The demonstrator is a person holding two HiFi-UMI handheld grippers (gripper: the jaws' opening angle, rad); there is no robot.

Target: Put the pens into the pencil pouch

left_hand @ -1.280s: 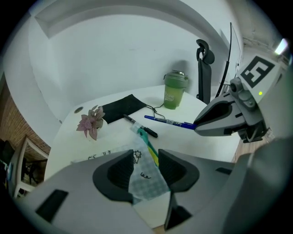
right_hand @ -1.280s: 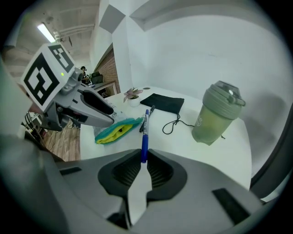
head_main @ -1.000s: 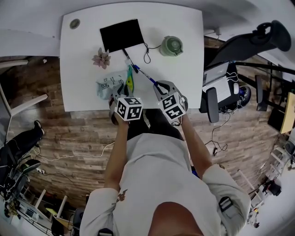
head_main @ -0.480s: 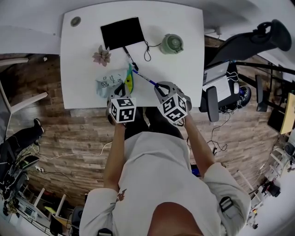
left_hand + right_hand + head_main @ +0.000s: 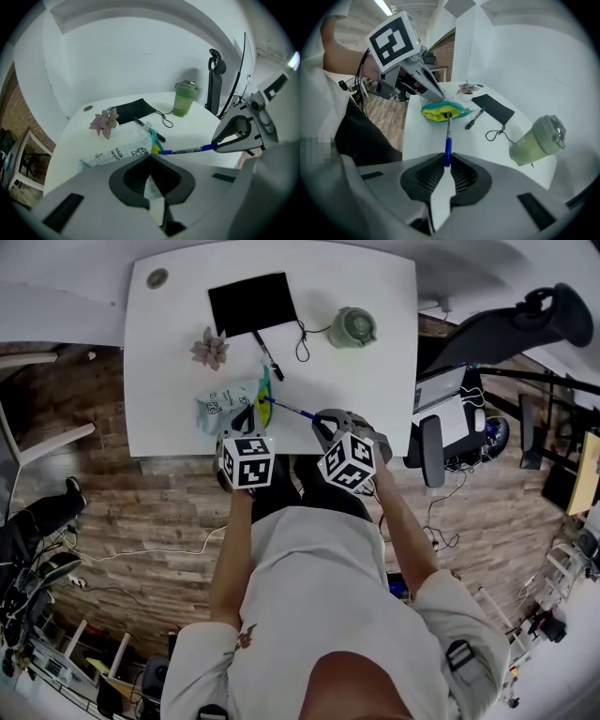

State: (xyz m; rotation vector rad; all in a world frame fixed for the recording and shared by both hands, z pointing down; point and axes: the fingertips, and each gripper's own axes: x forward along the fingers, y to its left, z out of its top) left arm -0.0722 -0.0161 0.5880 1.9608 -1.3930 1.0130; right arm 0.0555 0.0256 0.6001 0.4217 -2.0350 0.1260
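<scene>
Both tongs are clamped tight. The left gripper has its jaws closed on the near edge of the pencil pouch, with a fold of the pale printed fabric caught between them. The right gripper pinches the blue pen by its rear end. The pen runs level across from the right gripper to the pouch, and its far tip sits at the pouch's open mouth, over the yellow lining. The pouch lies at the near edge of the white table, directly in front of the person, with its mouth turned toward the right gripper.

Just beyond the mouth, a black pen lies loose on the tabletop, clear of both grippers. Farther back are a small pinkish plant on the left, a flat black case with a thin looped cord, and a green lidded cup on the right. A dark office chair stands off the table's right side, over the wooden floor.
</scene>
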